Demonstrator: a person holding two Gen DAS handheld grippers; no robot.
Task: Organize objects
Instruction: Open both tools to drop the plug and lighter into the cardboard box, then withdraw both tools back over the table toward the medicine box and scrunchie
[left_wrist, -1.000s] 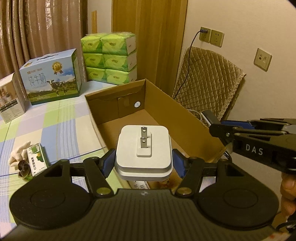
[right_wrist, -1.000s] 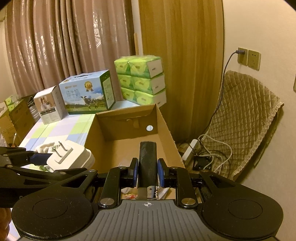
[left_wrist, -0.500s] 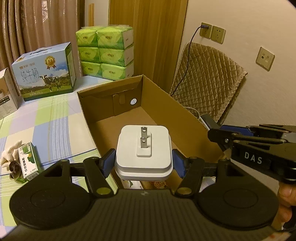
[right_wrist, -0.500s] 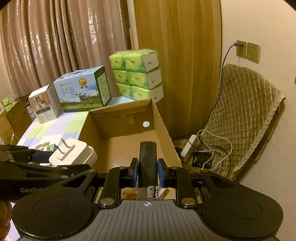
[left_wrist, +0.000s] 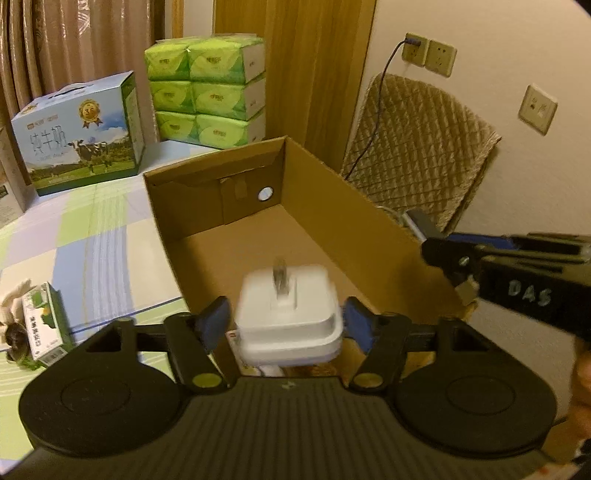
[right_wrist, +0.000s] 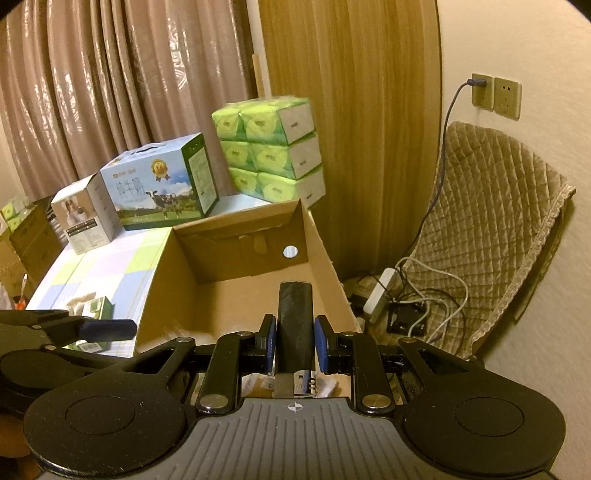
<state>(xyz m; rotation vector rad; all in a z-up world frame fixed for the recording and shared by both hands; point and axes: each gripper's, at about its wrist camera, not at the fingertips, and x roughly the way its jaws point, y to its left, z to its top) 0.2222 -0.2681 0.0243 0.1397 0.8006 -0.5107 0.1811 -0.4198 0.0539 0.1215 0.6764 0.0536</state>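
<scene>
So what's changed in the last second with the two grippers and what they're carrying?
The left gripper has opened and let go of the white charger, now blurred, dropping over the cardboard box. The right gripper stays shut on the black lighter.

Home: curtains (right_wrist: 110, 92), tissue packs (right_wrist: 269, 147).

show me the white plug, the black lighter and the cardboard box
white plug (left_wrist: 290, 317): left wrist view, on its top face below the prongs
black lighter (right_wrist: 295, 321): right wrist view, middle of its dark body
cardboard box (left_wrist: 354, 218): left wrist view, inner right wall
</scene>
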